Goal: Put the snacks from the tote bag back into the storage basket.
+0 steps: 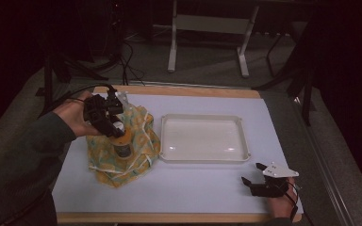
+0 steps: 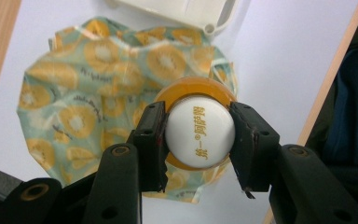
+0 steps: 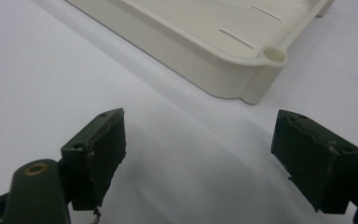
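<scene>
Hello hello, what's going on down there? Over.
Left gripper shut on bottle's white cap, over patterned bag. Right gripper open, idle near tray. Nothing blocking.

A pale green cloth (image 2: 88,107) printed all over with orange-yellow citrus slices lies crumpled on a white sheet (image 1: 198,183) that covers a light wood table (image 1: 179,91). An amber-orange bottle (image 2: 191,91) stands on the cloth, topped by a white cap (image 2: 199,131) with gold lettering. The left gripper (image 2: 196,140) is black, with brass-coloured rivets. The tray (image 1: 202,139) is cream white and plain. The right gripper (image 1: 253,174) is also black, with a light grey plate on top. The person's sleeve (image 1: 23,150) is dark grey-green. The floor (image 1: 207,70) beyond is grey.
</scene>
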A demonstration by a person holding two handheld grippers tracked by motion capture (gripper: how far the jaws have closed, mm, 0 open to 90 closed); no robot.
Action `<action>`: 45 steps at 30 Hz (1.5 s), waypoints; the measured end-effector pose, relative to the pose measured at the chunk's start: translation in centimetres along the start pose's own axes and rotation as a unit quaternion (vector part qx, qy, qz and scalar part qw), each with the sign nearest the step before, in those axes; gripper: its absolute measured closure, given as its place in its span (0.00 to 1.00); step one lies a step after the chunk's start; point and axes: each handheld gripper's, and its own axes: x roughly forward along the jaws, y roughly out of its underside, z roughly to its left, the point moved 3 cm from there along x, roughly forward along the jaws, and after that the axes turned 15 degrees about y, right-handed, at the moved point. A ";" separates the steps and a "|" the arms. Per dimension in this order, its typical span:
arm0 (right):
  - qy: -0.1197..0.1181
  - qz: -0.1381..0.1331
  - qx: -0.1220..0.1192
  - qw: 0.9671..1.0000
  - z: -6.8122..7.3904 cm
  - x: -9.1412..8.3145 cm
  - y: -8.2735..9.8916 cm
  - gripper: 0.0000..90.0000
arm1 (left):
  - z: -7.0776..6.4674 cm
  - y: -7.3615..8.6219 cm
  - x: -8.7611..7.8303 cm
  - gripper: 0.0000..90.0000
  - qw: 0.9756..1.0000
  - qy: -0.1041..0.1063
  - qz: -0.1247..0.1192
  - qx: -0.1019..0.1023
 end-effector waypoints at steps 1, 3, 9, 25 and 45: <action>0.000 0.000 0.000 1.000 0.0 0.0 0.0 0.19 | -0.1 -0.2 -0.1 0.66 1.000 0.000 -0.001 0.001; 0.000 0.000 0.000 1.000 0.0 0.0 0.0 0.19 | -0.2 -0.6 -0.5 0.66 1.000 0.000 0.000 0.006; 0.000 0.000 0.000 1.000 0.0 0.0 0.0 0.19 | -0.7 -2.2 -0.9 0.66 1.000 -0.012 -0.011 0.021; 0.000 -0.002 -0.001 1.000 0.0 0.0 0.0 0.19 | -0.6 -5.6 0.4 0.66 0.999 0.006 -0.001 0.037; 0.001 -0.001 0.000 1.000 0.0 -0.1 0.0 0.19 | -0.7 -8.5 1.1 0.66 0.999 0.014 -0.013 0.051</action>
